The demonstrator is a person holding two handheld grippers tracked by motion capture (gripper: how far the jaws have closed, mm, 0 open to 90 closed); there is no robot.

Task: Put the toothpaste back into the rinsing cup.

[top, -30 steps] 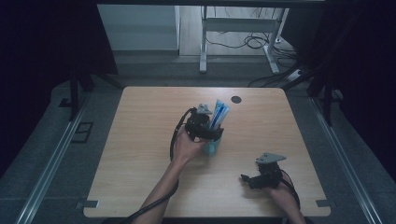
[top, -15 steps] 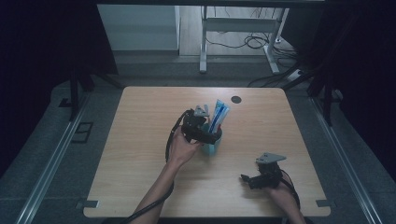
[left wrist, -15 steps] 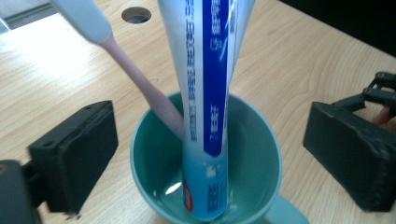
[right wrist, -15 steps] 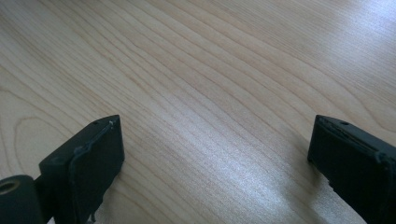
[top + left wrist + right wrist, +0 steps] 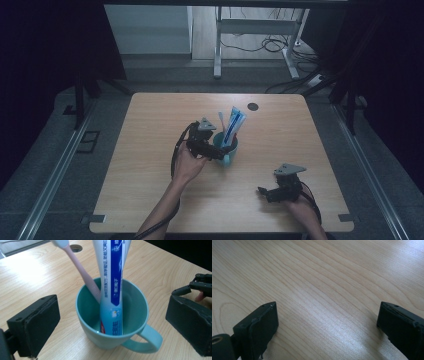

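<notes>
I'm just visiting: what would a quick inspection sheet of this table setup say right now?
Surface: wooden table, pale grain, round hole near the far edge.
Job's things: teal mug upright, holding a pink toothbrush and a blue-and-white toothpaste tube.
Clutter: nothing seen.
Grippers: left gripper has just been opening, its pads either side of the mug, not touching; right gripper open over bare wood.
Cables: a black cable trails from the left gripper; more cables on the floor beyond.
Surroundings: grey floor, metal desk legs, dark curtains.
</notes>
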